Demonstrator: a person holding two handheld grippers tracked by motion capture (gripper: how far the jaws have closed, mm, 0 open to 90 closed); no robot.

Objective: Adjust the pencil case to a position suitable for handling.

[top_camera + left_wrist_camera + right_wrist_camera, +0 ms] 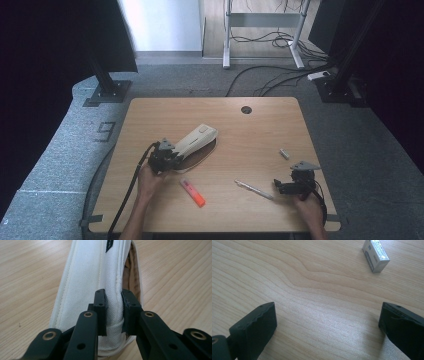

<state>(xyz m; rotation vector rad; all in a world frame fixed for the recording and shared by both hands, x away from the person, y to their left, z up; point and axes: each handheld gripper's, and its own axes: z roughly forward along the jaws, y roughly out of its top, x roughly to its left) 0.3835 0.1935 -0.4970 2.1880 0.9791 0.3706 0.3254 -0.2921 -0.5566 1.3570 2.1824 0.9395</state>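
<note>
Handheld two-jaw grippers, bare forearms.
Left gripper and right gripper: black bodies, brass-ringed screw holes, grey three-cornered top plates, trailing black cables.

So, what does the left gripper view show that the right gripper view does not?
Left gripper view: the left tongs shut on an edge fold of the cream fabric pencil case, its opening gaping beside them. Right gripper view: the right tongs open over bare wood, with a small silver-grey rectangular box beyond. Both share the light wooden table.
</note>
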